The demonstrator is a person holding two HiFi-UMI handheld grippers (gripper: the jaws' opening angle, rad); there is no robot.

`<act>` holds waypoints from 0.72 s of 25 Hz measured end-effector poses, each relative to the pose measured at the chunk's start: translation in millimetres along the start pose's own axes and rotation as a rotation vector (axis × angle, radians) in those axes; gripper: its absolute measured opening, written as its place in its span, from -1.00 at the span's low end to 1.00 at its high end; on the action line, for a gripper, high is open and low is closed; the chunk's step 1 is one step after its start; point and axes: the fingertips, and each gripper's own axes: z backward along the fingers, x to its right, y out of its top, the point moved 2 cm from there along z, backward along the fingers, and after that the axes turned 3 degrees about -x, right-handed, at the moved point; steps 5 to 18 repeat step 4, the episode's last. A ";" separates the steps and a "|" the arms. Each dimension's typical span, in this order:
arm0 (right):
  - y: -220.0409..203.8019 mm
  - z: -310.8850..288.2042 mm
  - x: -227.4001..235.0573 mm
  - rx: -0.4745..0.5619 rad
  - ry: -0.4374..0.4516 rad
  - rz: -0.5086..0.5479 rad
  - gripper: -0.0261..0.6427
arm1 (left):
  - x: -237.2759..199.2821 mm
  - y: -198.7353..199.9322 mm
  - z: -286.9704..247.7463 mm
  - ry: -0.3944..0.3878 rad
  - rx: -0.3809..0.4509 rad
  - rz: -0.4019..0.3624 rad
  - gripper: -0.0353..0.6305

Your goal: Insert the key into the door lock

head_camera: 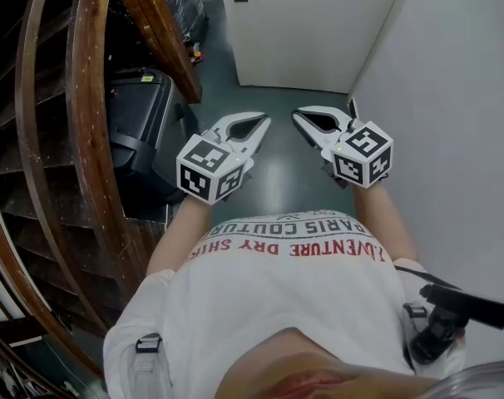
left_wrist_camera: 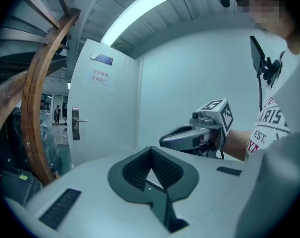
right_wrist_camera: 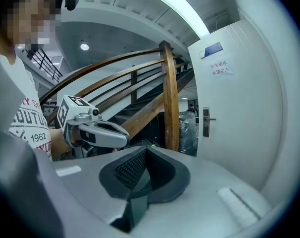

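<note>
The left gripper [head_camera: 263, 123] and the right gripper [head_camera: 298, 117] are both hovering with jaws pressed together on nothing, well apart from the door [head_camera: 318, 32]; no key is showing anywhere; it may be sitting in the lock [left_wrist_camera: 75, 123] or lying elsewhere, the lock being too small to tell; the gripper views are showing that lock whole, while the head view is catching only its lower end.

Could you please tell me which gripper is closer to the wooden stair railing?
Left. The left gripper is on the side toward the railing; the right gripper is beyond it, next to the white wall.
</note>
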 end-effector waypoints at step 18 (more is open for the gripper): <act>-2.8 0.5 -0.7 0.001 0.004 -0.011 -0.92 | 0.2 -1.8 -0.9 -0.003 0.003 0.000 -0.89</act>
